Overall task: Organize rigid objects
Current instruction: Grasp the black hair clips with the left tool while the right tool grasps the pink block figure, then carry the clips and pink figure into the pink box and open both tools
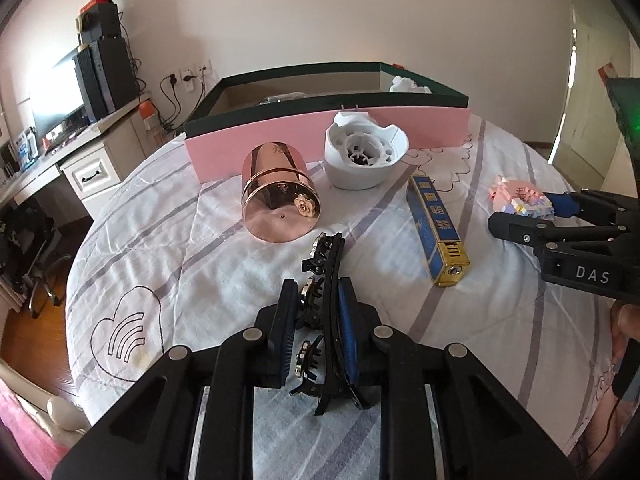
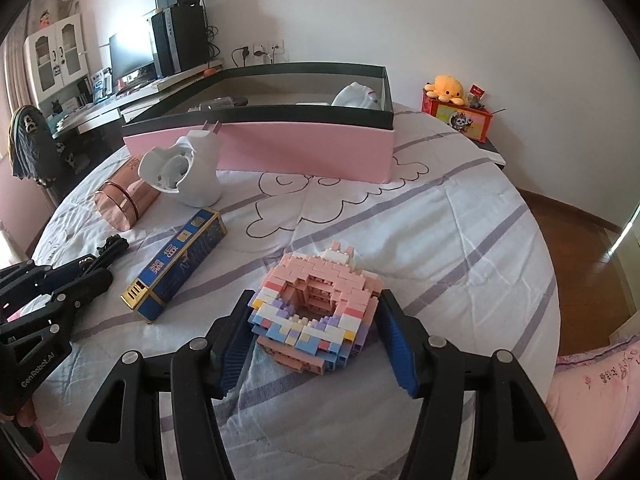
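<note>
The bed (image 1: pixel 168 240), under a white quilt with purple stripes, carries everything. At its far side stands the box (image 2: pixel 304 152), pink-walled with a dark rim, open on top; inside it a white object (image 2: pixel 356 96) leans near the right end and some clear item (image 2: pixel 218 103) lies toward the left, too hidden to tell more.

Just in front of the box the white shell (image 1: pixel 364 152) sits with its hollow up, and beside it on the left the copper can (image 1: pixel 280 196) lies on its side. The blue tin (image 1: pixel 438 226), long with a gold end, lies to the right of them, between the two grippers.

The right gripper (image 2: pixel 316 332) stands about half open with the brick model (image 2: pixel 316 304), a pink and pastel ring, between its blue pads; both pads look to be against the model's sides, and the model rests on the quilt.

The left gripper (image 1: pixel 316 320) is closed on the hair clip (image 1: pixel 326 300), a black curved clip with metal studs. The clip runs lengthwise between the pads, its far end sticking out toward the can and its near end reaching back past the fingers.
</note>
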Tool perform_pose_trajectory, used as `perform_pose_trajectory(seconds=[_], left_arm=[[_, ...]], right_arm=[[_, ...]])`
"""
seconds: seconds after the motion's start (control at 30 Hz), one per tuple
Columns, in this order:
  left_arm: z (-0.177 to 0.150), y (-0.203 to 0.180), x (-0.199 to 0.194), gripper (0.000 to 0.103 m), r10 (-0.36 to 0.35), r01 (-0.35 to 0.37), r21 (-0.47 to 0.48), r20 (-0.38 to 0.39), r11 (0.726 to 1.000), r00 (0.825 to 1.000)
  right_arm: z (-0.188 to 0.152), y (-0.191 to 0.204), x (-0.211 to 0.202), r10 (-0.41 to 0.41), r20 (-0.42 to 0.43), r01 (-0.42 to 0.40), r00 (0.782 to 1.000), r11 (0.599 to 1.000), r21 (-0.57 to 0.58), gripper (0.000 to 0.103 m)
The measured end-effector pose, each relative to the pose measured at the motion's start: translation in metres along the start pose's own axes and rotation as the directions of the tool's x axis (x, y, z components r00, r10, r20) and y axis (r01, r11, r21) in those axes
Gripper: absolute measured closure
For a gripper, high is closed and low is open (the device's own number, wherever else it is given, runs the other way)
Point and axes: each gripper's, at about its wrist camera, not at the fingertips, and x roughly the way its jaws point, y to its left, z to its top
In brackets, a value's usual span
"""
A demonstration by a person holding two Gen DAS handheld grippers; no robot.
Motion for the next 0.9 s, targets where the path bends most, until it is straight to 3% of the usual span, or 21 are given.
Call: perform_pose_trajectory(seconds=[0.27, 0.57, 0.77, 0.9], left_arm=[[0.004, 0.007, -0.017, 0.084, -0.041, 0.042, -0.028, 0.039, 0.999, 0.998], [0.017, 0.019, -0.075, 0.084, 0.011, -0.005, -0.04, 0.169, 0.999, 0.986], [0.022, 0.025, -0.131, 0.084, 0.057, -0.049, -0.036, 0.284, 0.998, 0.957], [0.022, 0.029, -0.17, 0.084, 0.074, -0.062, -0.043, 0.364, 0.997, 0.928]], right_arm=[[-0.002, -0.004, -0.017, 0.046, 0.059, -0.048, 0.997, 0.998, 0.035, 0.043], [0.006, 0.009, -0.068, 0.075, 0.18, -0.08, 0.981, 0.996, 0.025, 0.043], [0.012, 0.025, -0.125, 0.059, 0.286, -0.056, 0.956, 0.998, -0.02, 0.043], [0.011, 0.036, -0.164, 0.054, 0.36, -0.041, 0.932, 0.998, -0.043, 0.043]])
